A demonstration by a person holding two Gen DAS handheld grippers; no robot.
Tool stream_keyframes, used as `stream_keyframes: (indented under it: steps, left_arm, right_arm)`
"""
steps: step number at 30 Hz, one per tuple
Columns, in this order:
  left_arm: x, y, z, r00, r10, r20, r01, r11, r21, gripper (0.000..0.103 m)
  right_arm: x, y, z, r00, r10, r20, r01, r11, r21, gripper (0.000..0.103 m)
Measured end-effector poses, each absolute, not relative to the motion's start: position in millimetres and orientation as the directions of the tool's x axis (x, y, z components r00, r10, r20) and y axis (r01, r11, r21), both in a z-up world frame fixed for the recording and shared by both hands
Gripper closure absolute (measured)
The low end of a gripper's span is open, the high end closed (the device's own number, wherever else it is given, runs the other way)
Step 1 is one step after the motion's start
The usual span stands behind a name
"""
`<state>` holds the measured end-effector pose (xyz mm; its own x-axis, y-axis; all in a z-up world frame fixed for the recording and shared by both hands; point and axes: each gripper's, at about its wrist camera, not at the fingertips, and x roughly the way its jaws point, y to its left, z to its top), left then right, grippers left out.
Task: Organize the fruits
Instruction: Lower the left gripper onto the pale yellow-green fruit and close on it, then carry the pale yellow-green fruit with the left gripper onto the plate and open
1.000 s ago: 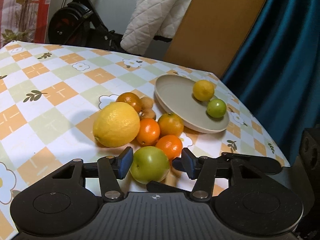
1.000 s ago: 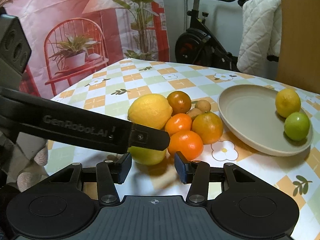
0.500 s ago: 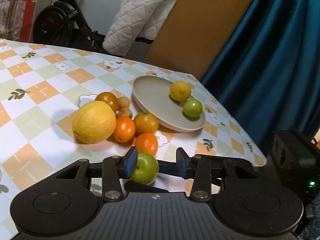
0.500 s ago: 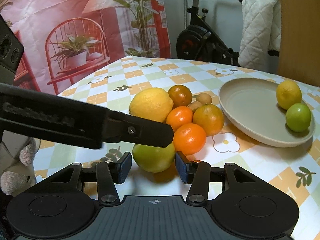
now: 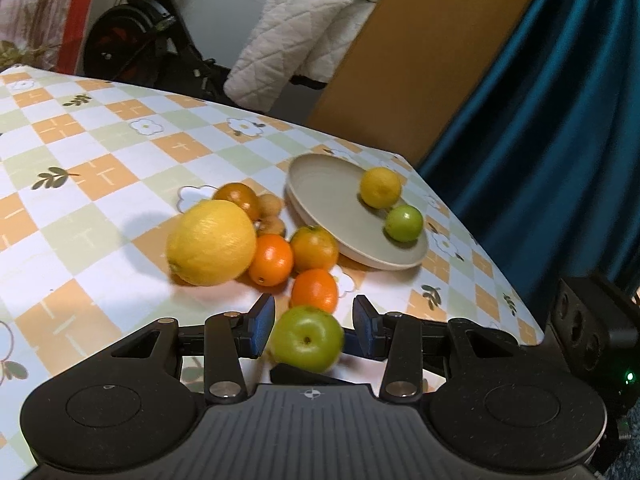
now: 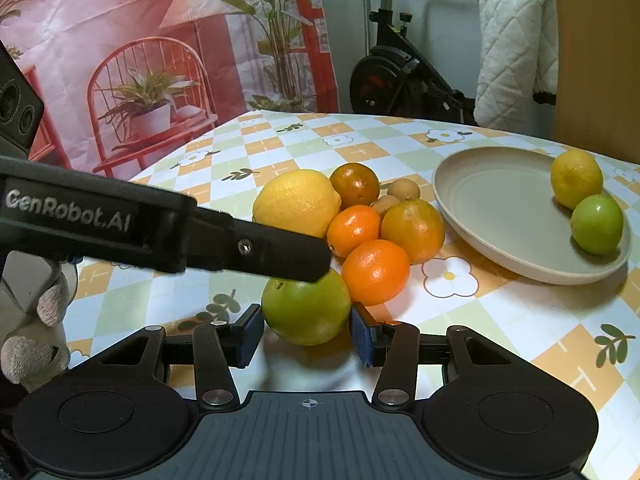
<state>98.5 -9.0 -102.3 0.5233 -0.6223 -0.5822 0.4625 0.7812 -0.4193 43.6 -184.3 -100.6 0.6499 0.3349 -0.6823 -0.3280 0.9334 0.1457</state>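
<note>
Across the left side of the right wrist view, white lettering reading "GenRobot.AI" is showing on the black finger of my left gripper [image 6: 280, 252], and that is the only writing I am seeing. The finger's tip is lying over the top of the round green fruit [image 6: 306, 308], which is sitting between the blue pads of my right gripper [image 6: 307, 336]; its jaws are standing apart, close on both sides of the fruit, though I cannot tell whether either pad is touching it.

From the left wrist view, the same green fruit [image 5: 307, 339] is looking smooth and glossy with a small dark stem pit facing me, blurred at its edges. My left gripper [image 5: 314, 326] is spread open around it, with gaps showing on both sides. That view is also taking in a dark teal curtain [image 5: 560, 120] on the right, which the right wrist view is not showing.

On the checked flowered tablecloth [image 6: 520, 340], the fruit is lying at the near edge of a cluster with a large yellow lemon [image 6: 297, 202] and three oranges. Far right, a beige round plate [image 6: 500, 208] is holding a small lemon [image 6: 576, 178] and a small green lime [image 6: 597, 224].
</note>
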Motion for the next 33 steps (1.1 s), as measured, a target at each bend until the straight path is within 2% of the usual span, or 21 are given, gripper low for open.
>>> stream_keyframes:
  steps: [5,9,20,33]
  left_arm:
    - [102.2,-9.0,-106.7,0.509,-0.61,-0.607,0.444,0.79,-0.422,0.052]
    - [102.6,-12.9,-111.6,0.487,-0.605,-0.63,0.452,0.792,-0.41,0.051]
    - [97.8,-21.5,-118.2,0.455,-0.608,-0.651,0.483,0.782,-0.393,0.055]
    - [93.5,-32.3,-98.4,0.478,-0.622,-0.62,0.512,0.771,-0.379,0.055]
  right_arm:
    - [43.8,-184.5,-100.5,0.649,0.336,-0.682,-0.327,0.933,0.149,0.06]
    - [43.8,-184.9,-100.4,0.647,0.338,-0.683,-0.326,0.933,0.153,0.06]
    - [42.5,-186.1,-100.8,0.645,0.34,-0.684,-0.324,0.933,0.158,0.06]
    - [35.8,-198.4,-84.3,0.693,0.33,-0.641,-0.291,0.941,0.17,0.06]
